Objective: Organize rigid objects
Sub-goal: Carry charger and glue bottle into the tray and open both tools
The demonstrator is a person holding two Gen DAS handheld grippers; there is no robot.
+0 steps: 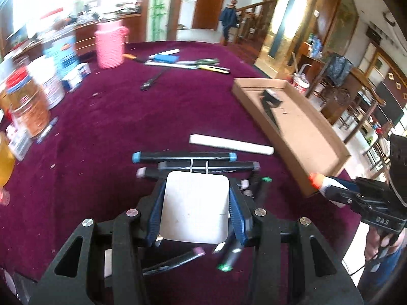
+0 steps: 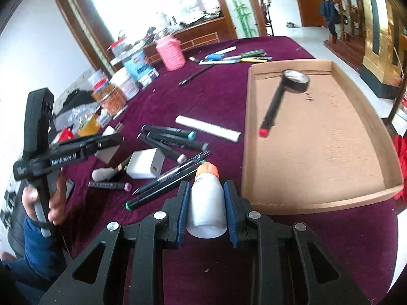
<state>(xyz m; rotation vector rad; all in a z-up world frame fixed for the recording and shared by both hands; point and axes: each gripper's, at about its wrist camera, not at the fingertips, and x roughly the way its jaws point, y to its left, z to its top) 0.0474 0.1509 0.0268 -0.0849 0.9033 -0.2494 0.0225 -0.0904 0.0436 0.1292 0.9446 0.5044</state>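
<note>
Both claws are loaded, the right claw point(image 2: 206, 200) clamped on a white orange-capped bottle point(image 2: 206, 198) near the cardboard tray point(image 2: 318, 203), the left claw point(image 1: 195, 206) gripping a white adapter point(image 1: 194, 207), which could slip from the pads onto the markers point(image 1: 184, 156) on the table point(image 1: 127, 117) below.

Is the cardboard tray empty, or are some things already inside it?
Not empty. The cardboard tray holds a roll of black tape and a black marker with a red cap.

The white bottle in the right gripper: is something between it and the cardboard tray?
Nothing visible blocks it. The white bottle is clamped in the right gripper, and only bare cloth lies before the cardboard tray. Its near wall is low; the red-capped marker lies farther in.
</note>
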